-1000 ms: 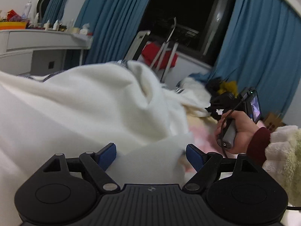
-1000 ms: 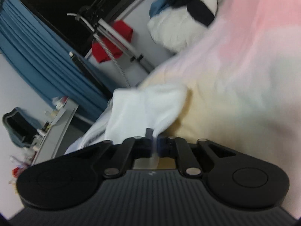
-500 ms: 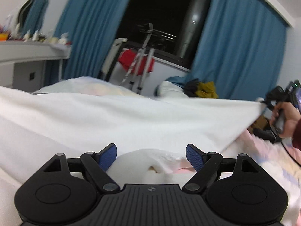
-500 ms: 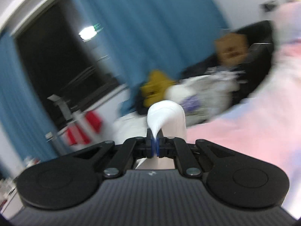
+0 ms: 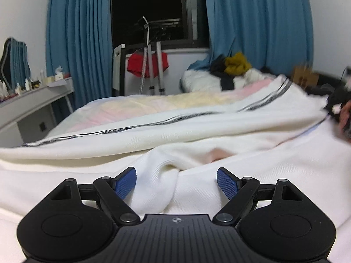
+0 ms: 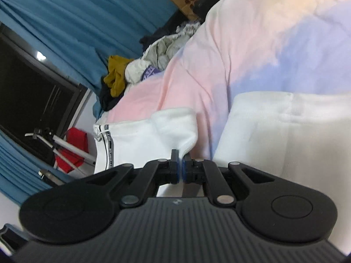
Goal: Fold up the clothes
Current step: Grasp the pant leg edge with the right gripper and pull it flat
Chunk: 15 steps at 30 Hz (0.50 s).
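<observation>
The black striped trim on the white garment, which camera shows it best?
The left wrist view: the striped trim runs in a long line across the spread white garment, though blurred. The right wrist view shows only a short stretch at the garment's edge, sharper, beside the shut right tool.

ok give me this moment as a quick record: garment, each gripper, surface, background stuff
garment: white garment with black-striped trim, spread across the bed
left gripper: open, a fold of the white fabric between its blue pads, not pinched
right gripper: shut on an edge of the white garment
surface: pastel bedspread
background: blue curtains, pile of clothes, red cloth on a rack
</observation>
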Tool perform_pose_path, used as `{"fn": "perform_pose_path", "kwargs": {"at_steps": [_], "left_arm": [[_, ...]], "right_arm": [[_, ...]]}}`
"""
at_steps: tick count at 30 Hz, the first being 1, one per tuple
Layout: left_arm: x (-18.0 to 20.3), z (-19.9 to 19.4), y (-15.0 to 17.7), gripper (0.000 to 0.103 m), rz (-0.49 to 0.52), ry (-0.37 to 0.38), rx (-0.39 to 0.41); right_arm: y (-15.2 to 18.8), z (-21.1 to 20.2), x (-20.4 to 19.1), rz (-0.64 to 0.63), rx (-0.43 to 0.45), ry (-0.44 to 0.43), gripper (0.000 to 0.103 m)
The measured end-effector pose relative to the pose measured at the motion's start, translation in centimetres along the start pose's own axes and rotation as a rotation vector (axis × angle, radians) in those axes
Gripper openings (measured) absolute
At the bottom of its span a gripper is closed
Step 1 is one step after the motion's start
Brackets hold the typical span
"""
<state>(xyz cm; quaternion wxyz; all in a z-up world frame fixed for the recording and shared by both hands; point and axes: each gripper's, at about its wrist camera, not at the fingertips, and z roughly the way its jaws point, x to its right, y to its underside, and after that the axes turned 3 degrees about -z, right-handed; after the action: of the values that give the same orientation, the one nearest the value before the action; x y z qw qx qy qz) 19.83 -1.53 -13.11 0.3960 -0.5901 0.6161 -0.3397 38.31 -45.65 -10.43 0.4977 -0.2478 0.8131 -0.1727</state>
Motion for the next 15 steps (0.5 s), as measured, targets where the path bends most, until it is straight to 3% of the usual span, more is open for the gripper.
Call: {"fn": "perform_pose_path", "kwargs": {"at_steps": [6, 11, 13, 15], "left_arm": [[1.8, 2.1, -1.4, 0.08, 0.139, -0.062, -0.044], [2.6, 4.7, -3.0, 0.065, 0.172, -0.026, -0.071], [2.7, 5.7, -3.5, 0.034, 0.18, -0.007, -0.104], [2.5, 6.3, -3.8, 0.009, 0.182, 0.015, -0.135]], "right_arm": [[-0.6, 1.9, 1.5, 0.075, -0.053, -0.048, 0.006], [-1.2, 3.0, 1.0, 0.022, -0.068, -0.072, 0.006], [-1.7, 3.3, 0.7, -0.001, -0.081, -0.078, 0.006], [-2.2, 3.5, 0.4, -0.011, -0.086, -0.09, 0.006]]}}
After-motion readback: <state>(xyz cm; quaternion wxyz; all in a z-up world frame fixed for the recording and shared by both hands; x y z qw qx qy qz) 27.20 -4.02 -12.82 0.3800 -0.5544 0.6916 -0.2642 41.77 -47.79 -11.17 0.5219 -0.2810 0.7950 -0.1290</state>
